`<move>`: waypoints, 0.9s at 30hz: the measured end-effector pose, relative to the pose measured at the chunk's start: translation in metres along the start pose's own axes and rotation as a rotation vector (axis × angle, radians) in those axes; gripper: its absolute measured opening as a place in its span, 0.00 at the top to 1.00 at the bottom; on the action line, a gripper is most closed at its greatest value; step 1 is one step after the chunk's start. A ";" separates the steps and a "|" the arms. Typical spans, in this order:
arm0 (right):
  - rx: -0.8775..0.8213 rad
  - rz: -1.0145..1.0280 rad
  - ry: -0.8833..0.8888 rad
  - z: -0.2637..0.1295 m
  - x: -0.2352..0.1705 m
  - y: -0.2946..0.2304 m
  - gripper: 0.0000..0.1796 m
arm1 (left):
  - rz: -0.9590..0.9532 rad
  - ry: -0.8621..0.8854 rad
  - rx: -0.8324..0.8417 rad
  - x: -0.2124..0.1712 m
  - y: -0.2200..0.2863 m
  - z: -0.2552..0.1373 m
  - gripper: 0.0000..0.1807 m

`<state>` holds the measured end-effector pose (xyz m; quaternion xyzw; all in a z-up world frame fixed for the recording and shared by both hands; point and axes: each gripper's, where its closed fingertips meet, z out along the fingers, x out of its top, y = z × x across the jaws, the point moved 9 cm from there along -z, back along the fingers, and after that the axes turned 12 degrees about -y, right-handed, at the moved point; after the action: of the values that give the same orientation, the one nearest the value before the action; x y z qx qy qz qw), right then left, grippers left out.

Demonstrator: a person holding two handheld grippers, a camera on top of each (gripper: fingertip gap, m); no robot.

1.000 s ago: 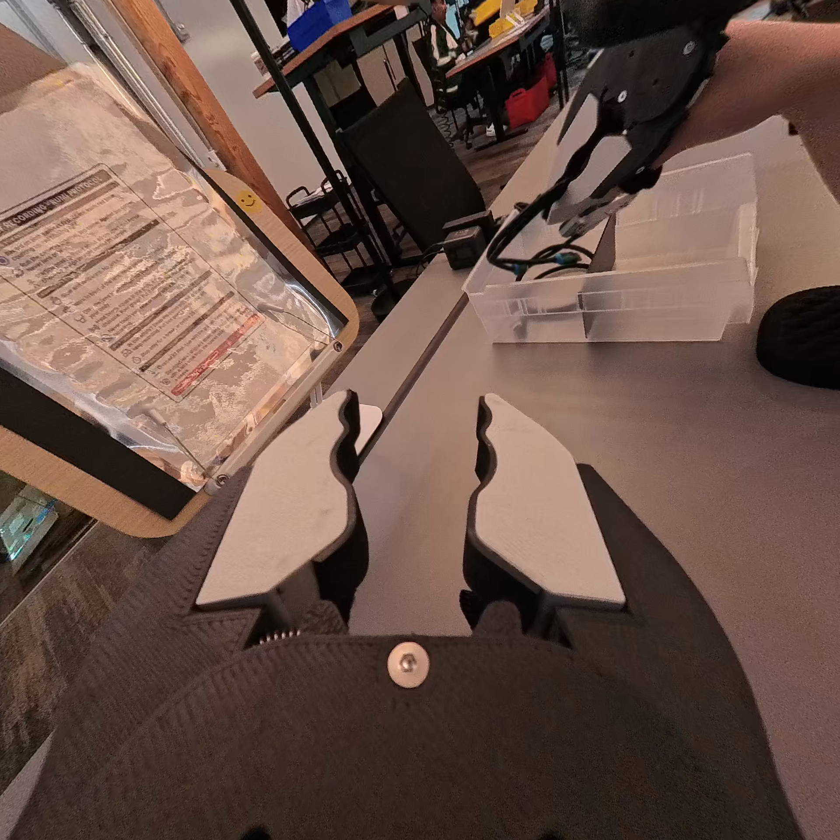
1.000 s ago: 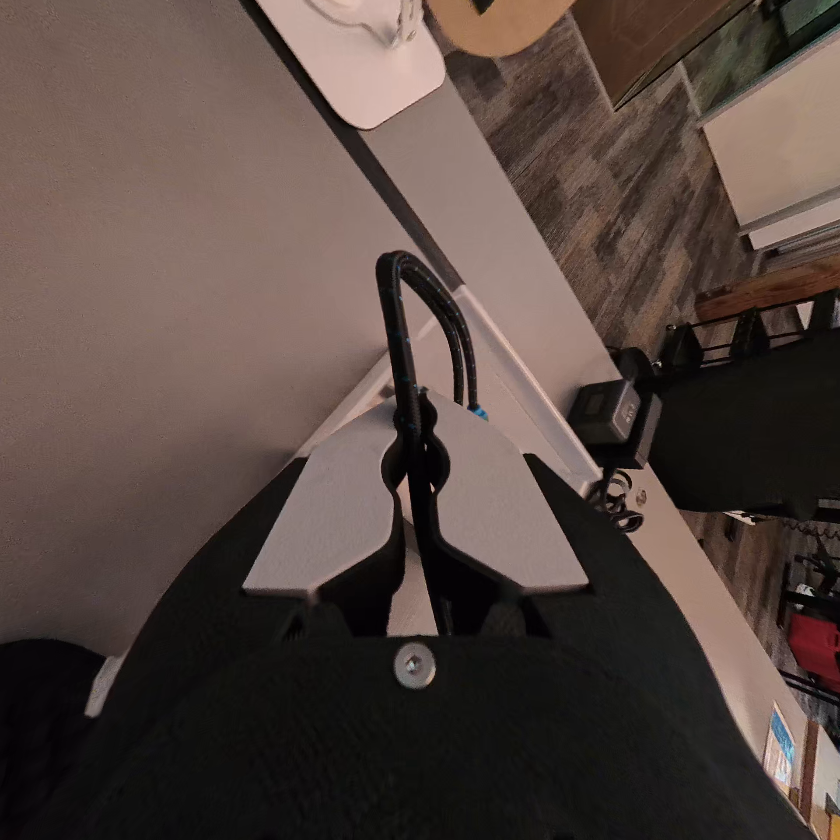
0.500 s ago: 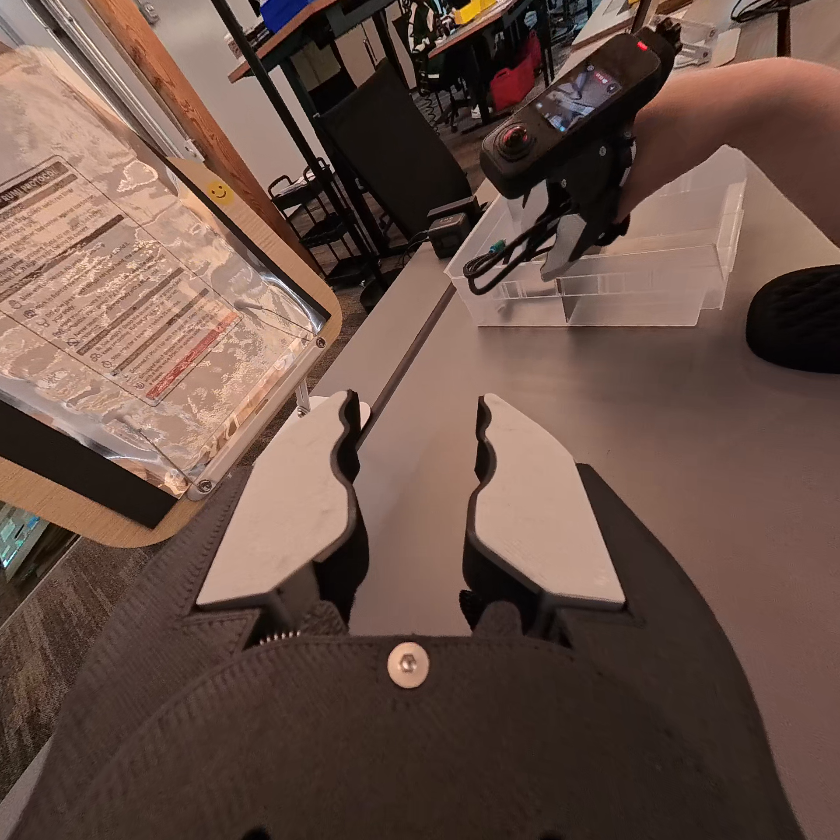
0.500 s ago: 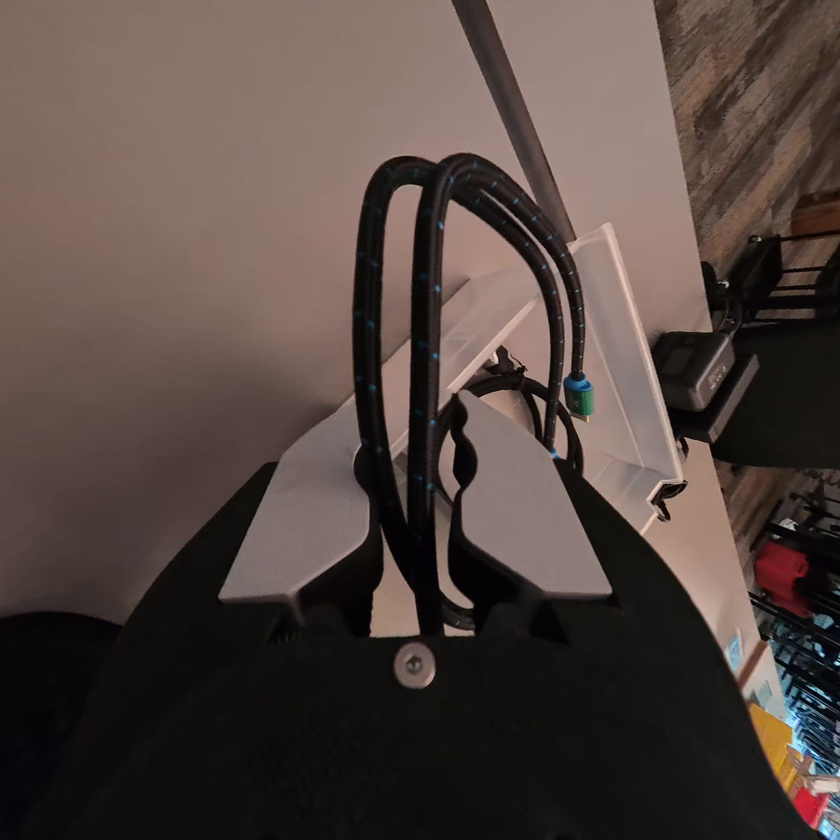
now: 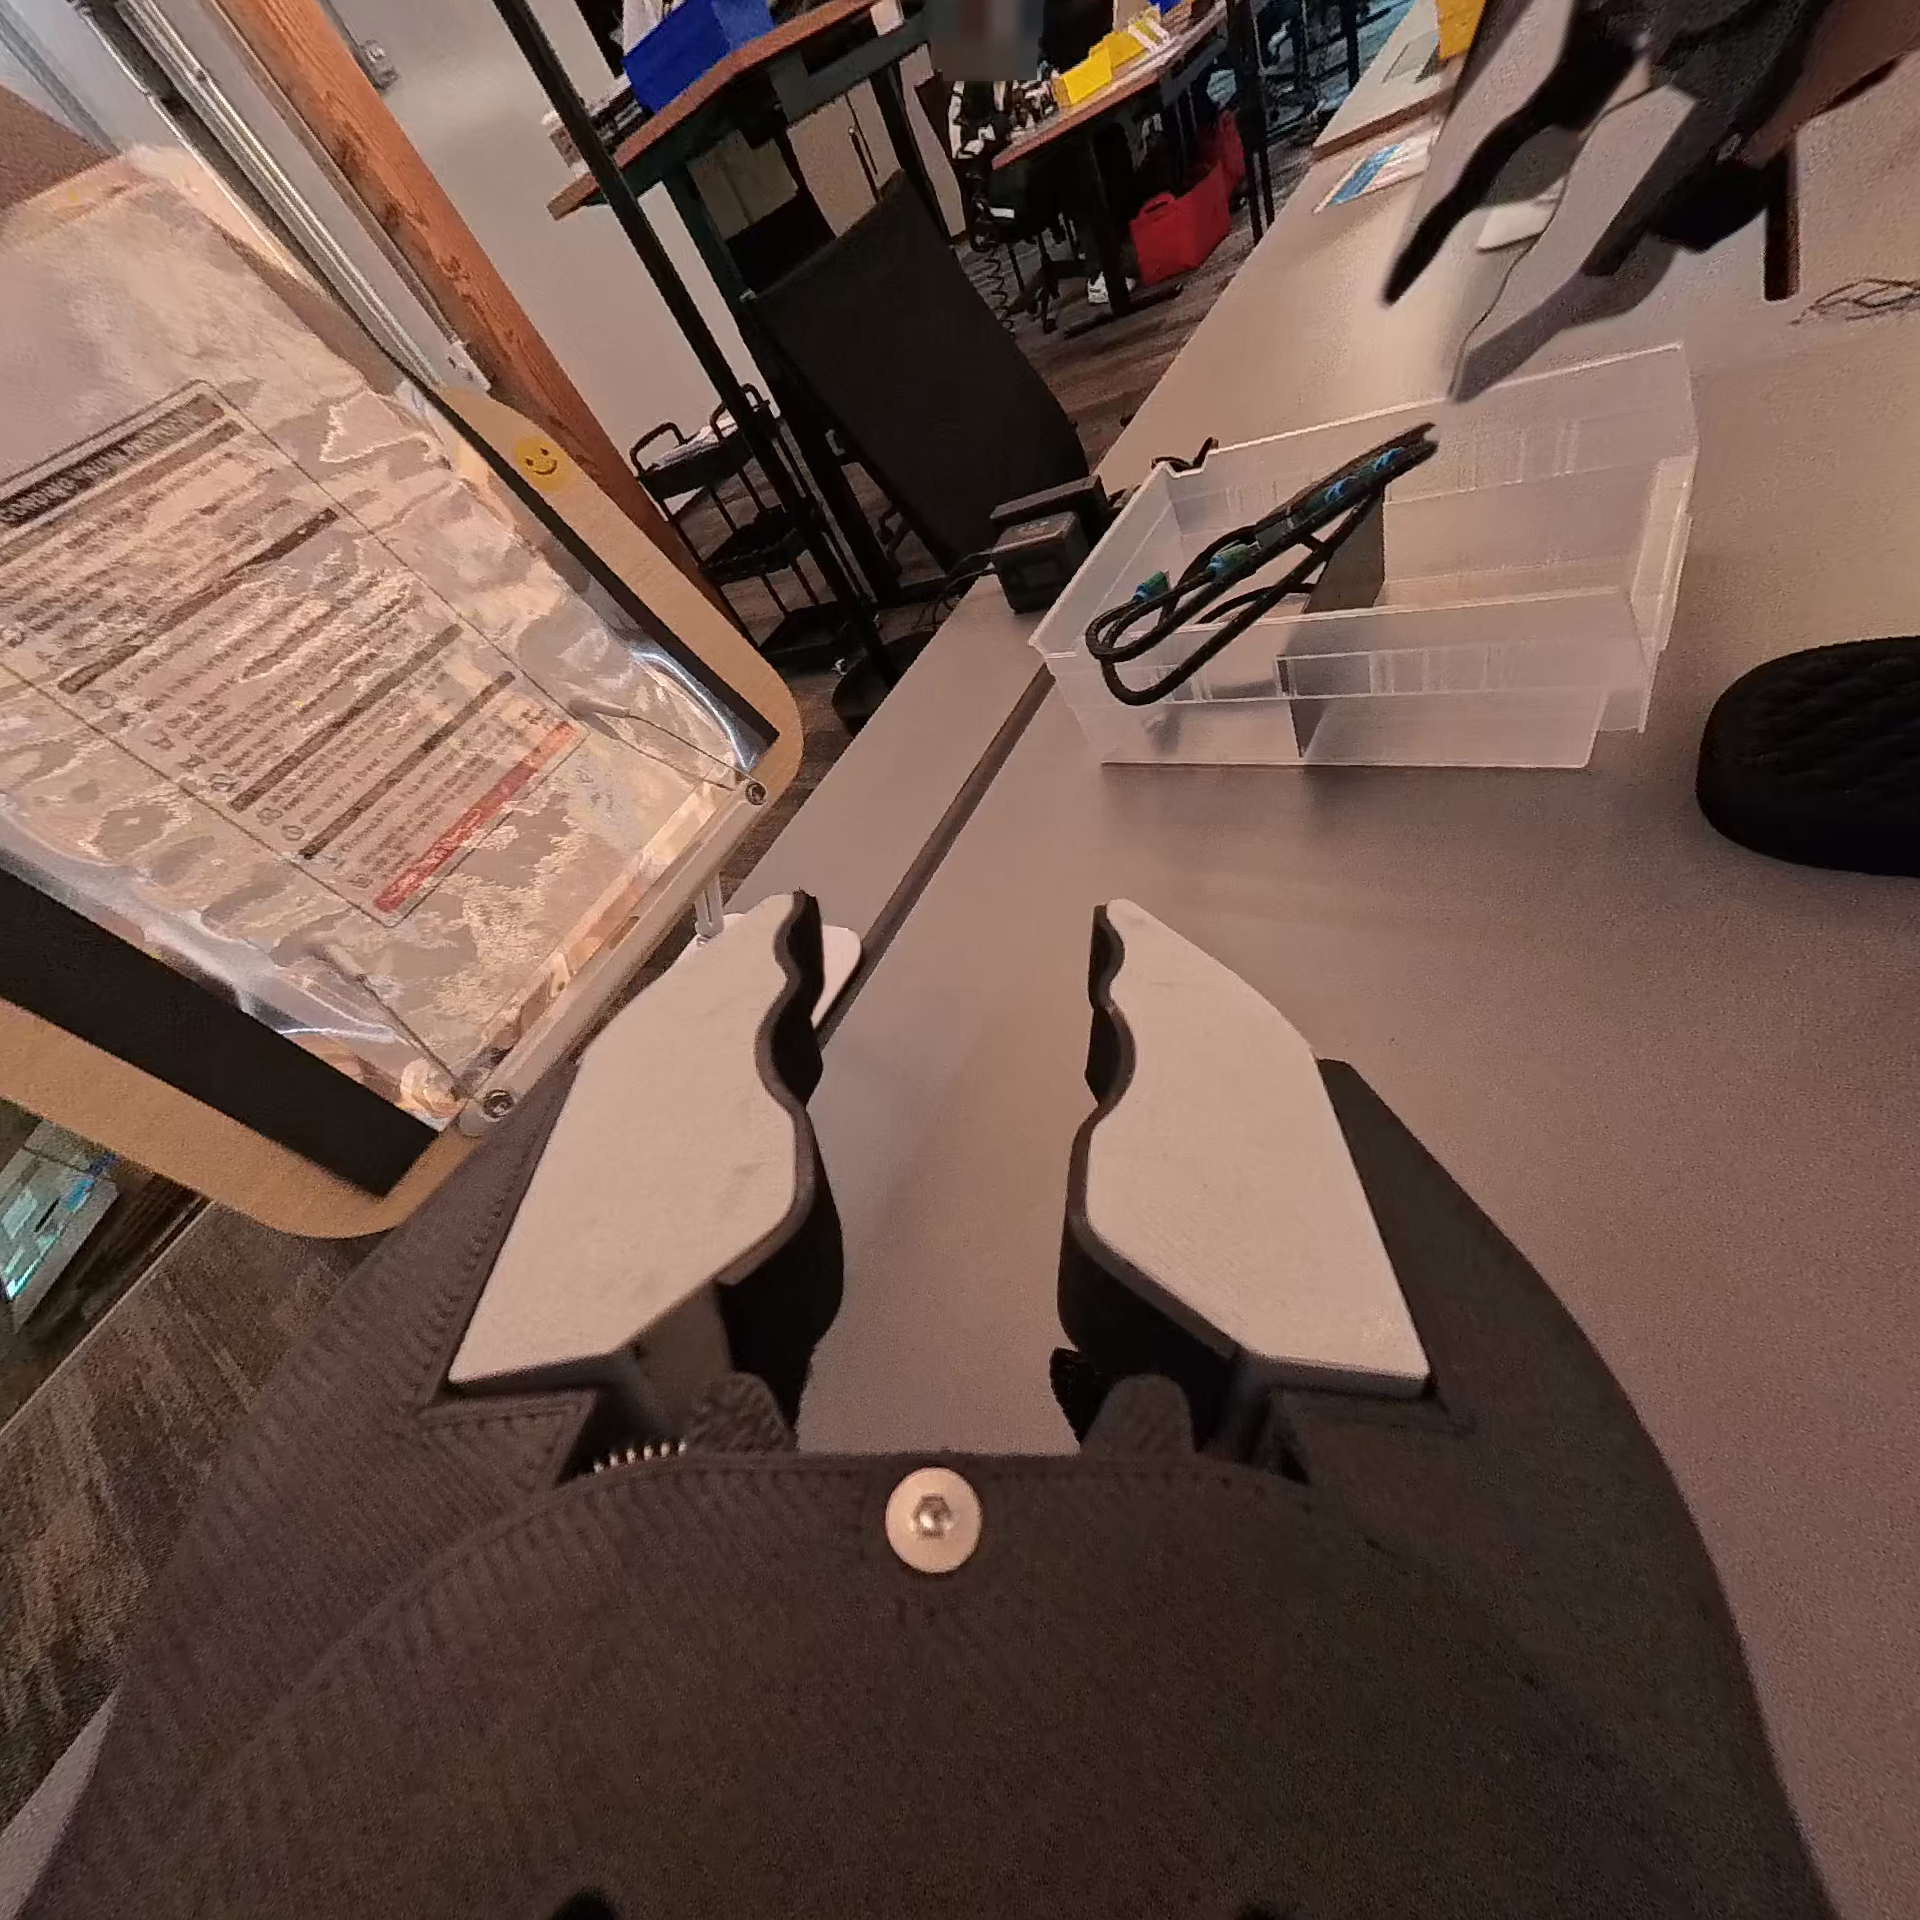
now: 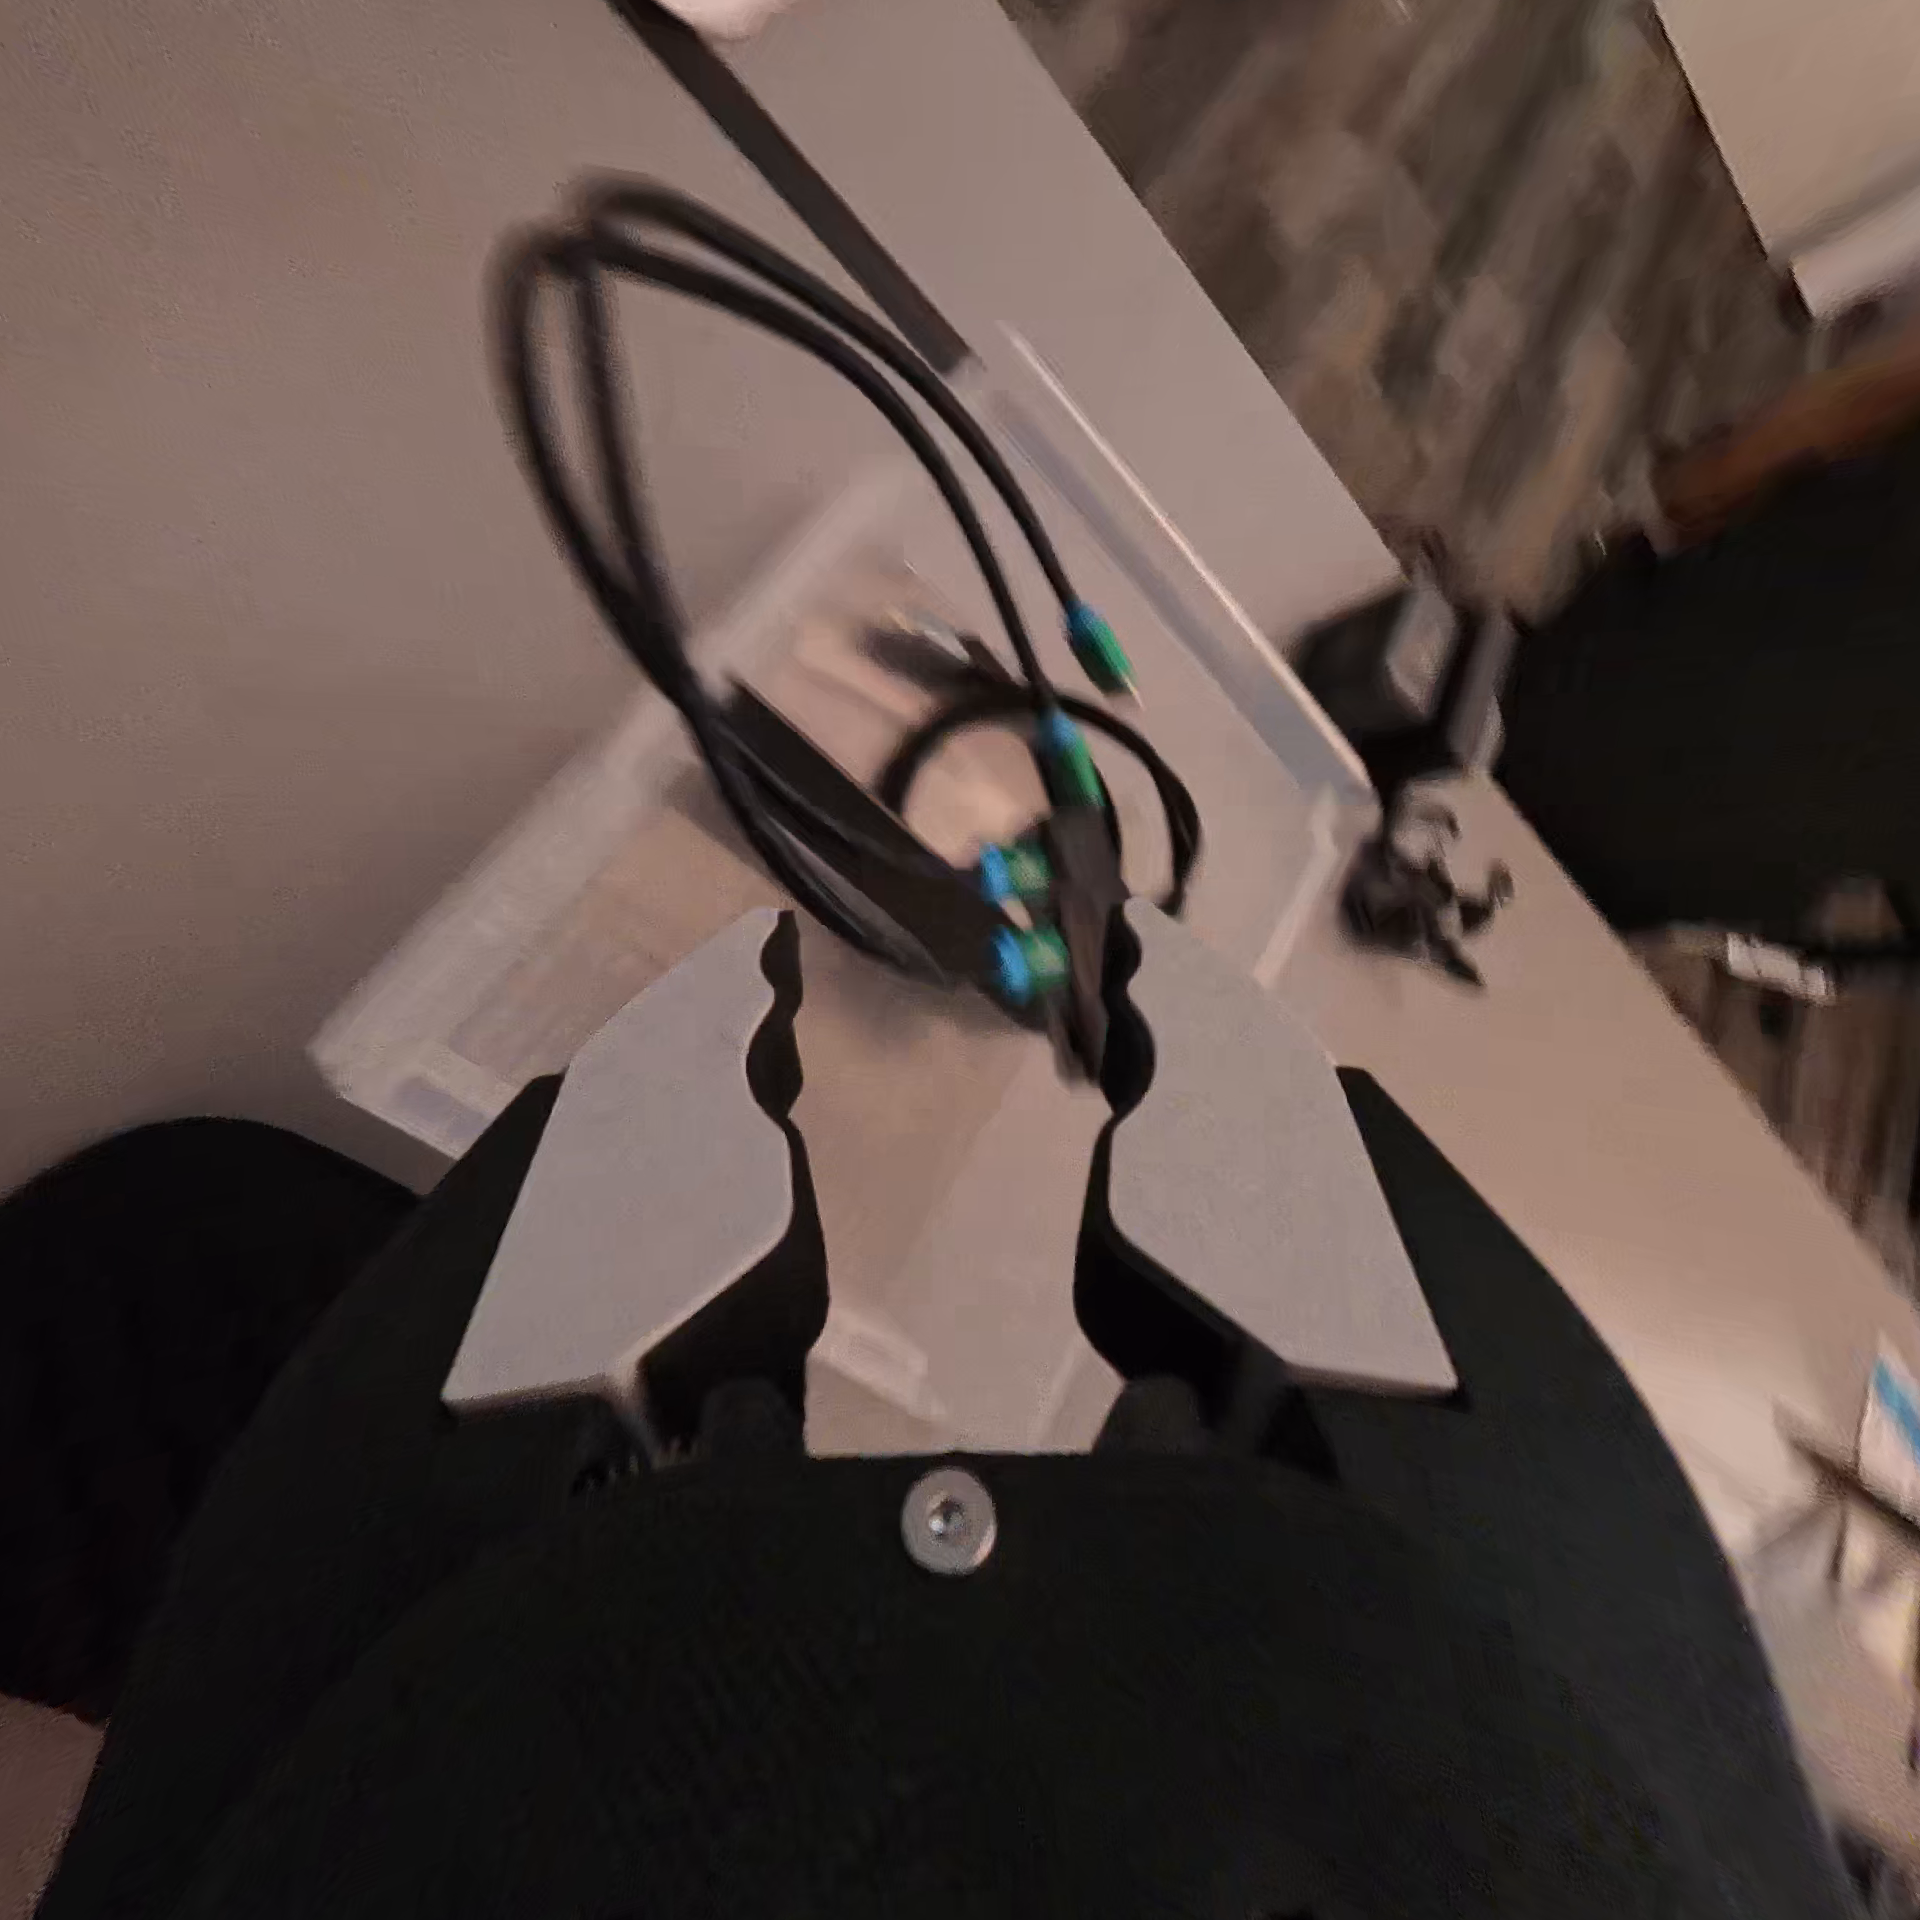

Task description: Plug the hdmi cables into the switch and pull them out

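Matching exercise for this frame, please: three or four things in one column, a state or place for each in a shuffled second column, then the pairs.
1. left gripper
2. right gripper
3. cable bundle
4. clear bin

A. draped across the bin's rim and black divider
B. open, above the bin, holding nothing
C. open, low over bare table
D. resting on the grey table

Pairs: 1-C, 2-B, 3-A, 4-D

Both views are dim and warm-toned, with wide-angle bending toward the edges. The left wrist view is mostly sharp; glare ripples across the plastic-covered sheet (image 5: 260,665), and the right gripper (image 5: 1538,197) at the top is smeared by motion. The right wrist view is blurred throughout: the cables (image 6: 665,499), clear bin (image 6: 540,935) and floor (image 6: 1403,260) streak, darkest at the bottom.
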<state>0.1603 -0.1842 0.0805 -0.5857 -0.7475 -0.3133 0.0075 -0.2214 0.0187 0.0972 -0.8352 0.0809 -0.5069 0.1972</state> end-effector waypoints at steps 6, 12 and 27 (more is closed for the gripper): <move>-0.012 0.440 -0.177 0.035 -0.090 0.057 0.77 | -0.036 0.022 0.060 -0.003 -0.015 -0.023 0.73; 0.249 0.563 -0.358 0.096 -0.129 0.051 0.90 | -0.094 0.057 0.155 -0.012 -0.036 -0.062 0.73; 0.370 0.496 -0.302 0.099 -0.121 0.043 0.95 | -0.293 0.006 0.403 -0.054 -0.067 -0.166 0.73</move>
<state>0.2711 -0.2378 -0.0250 -0.7780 -0.6193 -0.0709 0.0787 -0.3970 0.0569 0.1482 -0.7804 -0.1433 -0.5384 0.2839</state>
